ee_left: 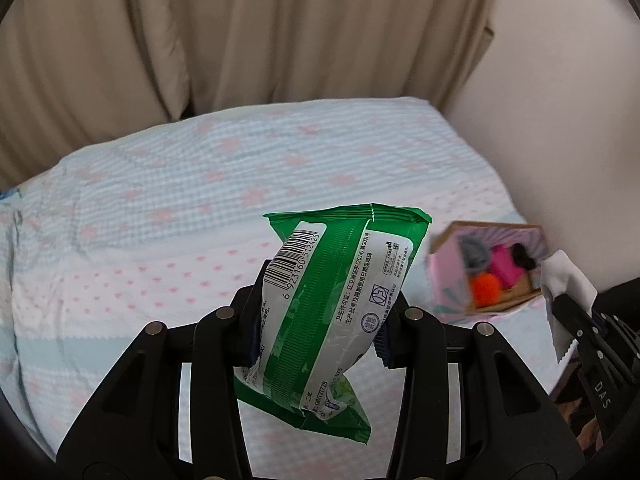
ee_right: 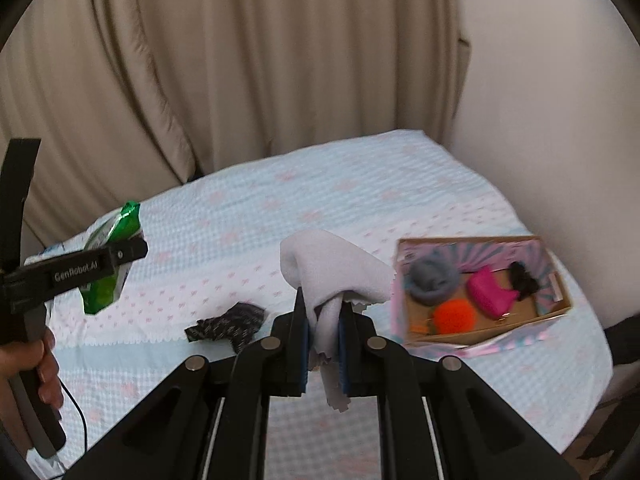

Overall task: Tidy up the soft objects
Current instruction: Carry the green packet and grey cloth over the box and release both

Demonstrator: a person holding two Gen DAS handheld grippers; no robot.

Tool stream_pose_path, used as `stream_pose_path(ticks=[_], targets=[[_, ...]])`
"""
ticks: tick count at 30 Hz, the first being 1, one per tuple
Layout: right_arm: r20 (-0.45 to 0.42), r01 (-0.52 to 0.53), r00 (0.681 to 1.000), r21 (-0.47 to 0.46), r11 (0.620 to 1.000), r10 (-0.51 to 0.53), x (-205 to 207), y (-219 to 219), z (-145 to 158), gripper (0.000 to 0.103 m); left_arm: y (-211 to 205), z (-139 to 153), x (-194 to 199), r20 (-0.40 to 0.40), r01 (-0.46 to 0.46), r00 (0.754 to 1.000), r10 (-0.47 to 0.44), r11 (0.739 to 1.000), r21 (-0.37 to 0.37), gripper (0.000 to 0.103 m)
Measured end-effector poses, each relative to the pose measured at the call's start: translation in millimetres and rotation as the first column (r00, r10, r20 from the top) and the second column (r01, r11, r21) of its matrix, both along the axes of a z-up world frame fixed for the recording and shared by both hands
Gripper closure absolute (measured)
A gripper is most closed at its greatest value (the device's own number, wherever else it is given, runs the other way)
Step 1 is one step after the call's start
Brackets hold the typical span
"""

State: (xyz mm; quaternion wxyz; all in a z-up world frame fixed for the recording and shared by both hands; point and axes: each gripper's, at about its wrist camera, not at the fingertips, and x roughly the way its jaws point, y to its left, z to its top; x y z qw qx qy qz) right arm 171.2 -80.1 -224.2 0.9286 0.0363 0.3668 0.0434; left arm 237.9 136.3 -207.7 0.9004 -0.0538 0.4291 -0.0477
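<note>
My left gripper (ee_left: 318,332) is shut on a green and white wet-wipes pack (ee_left: 336,300) and holds it above the bed; the pack also shows in the right wrist view (ee_right: 110,256). My right gripper (ee_right: 323,320) is shut on a pale grey cloth (ee_right: 332,276), held above the bed; the cloth also shows in the left wrist view (ee_left: 566,276). A pink cardboard box (ee_right: 556,280) lies on the bed to the right, holding a grey fabric roll (ee_right: 432,280), an orange ball (ee_right: 454,316), a magenta pouch (ee_right: 490,290) and a black item (ee_right: 522,274).
A dark patterned cloth (ee_right: 230,326) lies on the bed (ee_right: 320,200) left of my right gripper. Beige curtains (ee_right: 240,60) hang behind the bed and a wall (ee_right: 560,100) stands at the right. The bed's edge runs just past the box.
</note>
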Motion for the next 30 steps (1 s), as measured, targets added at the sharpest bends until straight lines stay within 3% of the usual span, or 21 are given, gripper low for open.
stream_pose_path(ticks=[9,16,22,30], targets=[[0.003,0.062,0.998,0.009,0.998,-0.062,-5,-97,40,0.092,-107,37,-8,0.005,0.033,0.999,-0.033,0.999,-0.035,0.065],[-0.033,0.042,0.999,0.026,0.999,-0.041,14,-196,44,0.092,-213,37,4,-0.011,0.059,0.998,-0.059,0.998,-0.018,0.065],[-0.086,0.009,0.996,0.039,0.999,-0.006,50,-270,27,0.092,-296,8,35,-0.06,0.062,0.996,-0.063,0.998,-0.014,0.065],[-0.194,-0.053,0.979,0.076,0.996,0.067,113,-324,-26,0.092,-360,-59,82,-0.192,0.034,0.981,-0.035,0.999,-0.009,0.065]])
